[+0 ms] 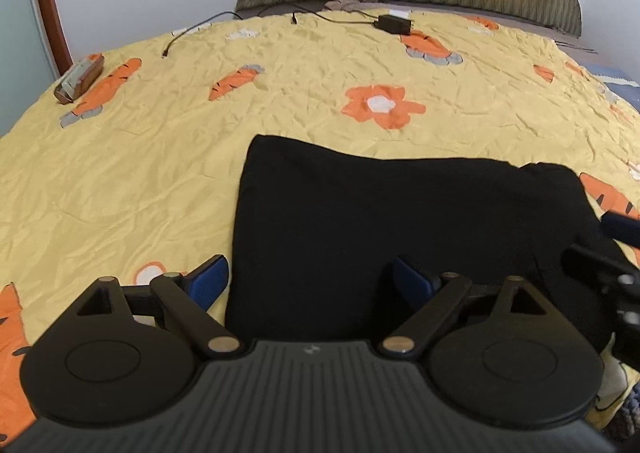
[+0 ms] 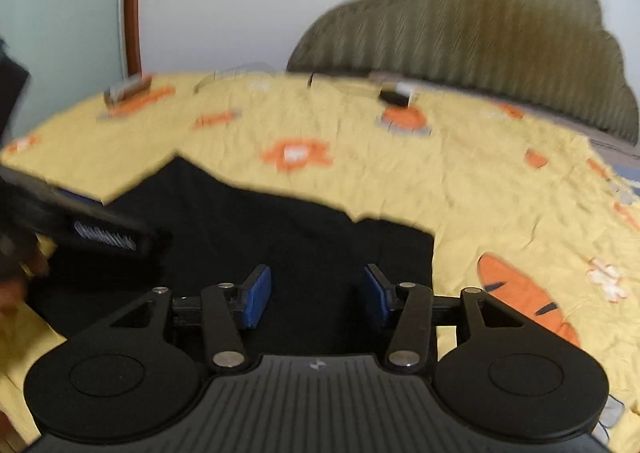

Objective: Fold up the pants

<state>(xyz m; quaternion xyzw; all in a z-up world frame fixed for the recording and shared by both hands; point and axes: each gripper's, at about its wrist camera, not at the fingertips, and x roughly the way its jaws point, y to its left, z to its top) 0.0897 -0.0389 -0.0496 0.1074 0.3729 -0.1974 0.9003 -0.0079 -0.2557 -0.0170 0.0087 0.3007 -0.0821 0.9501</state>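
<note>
Right wrist view is blurred; both the left gripper (image 1: 310, 279) and right gripper (image 2: 317, 295) gape wide over featureless black pants (image 1: 380, 221).

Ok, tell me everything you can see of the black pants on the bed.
The black pants lie flat on the yellow carrot-print bedspread, folded into a compact, roughly rectangular block. The fabric looks soft, matte and plain; no seams or pockets can be made out. The far right corner bunches up slightly. The left claw and the right claw are both open just above the near edge, gripping nothing.
</note>
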